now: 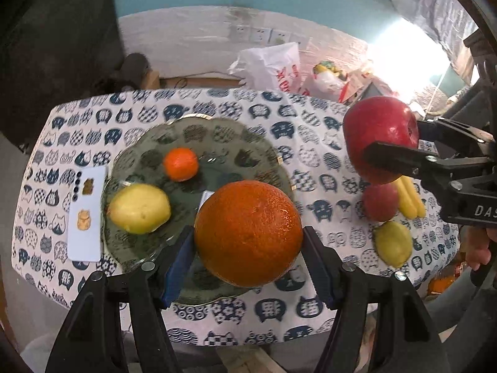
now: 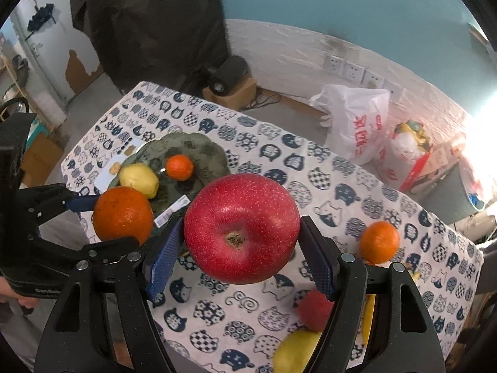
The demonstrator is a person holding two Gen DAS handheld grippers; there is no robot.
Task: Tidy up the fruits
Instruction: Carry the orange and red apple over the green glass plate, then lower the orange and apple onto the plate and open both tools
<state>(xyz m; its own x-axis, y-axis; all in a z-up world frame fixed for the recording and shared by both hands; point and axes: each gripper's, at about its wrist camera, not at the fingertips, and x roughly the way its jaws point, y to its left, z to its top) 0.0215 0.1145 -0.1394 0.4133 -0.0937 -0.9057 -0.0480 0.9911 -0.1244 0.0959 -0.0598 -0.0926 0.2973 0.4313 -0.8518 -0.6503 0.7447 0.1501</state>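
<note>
Your left claw (image 1: 248, 248) grips the large orange (image 1: 248, 233) above the near edge of the glass plate (image 1: 267, 143), while your right claw (image 2: 242, 248), right of the plate, clasps the red apple (image 2: 242, 227).

You see strong white glare from the bright window (image 1: 400, 52) at the right; the edges bend and darken, and the near fruit looks soft.
</note>
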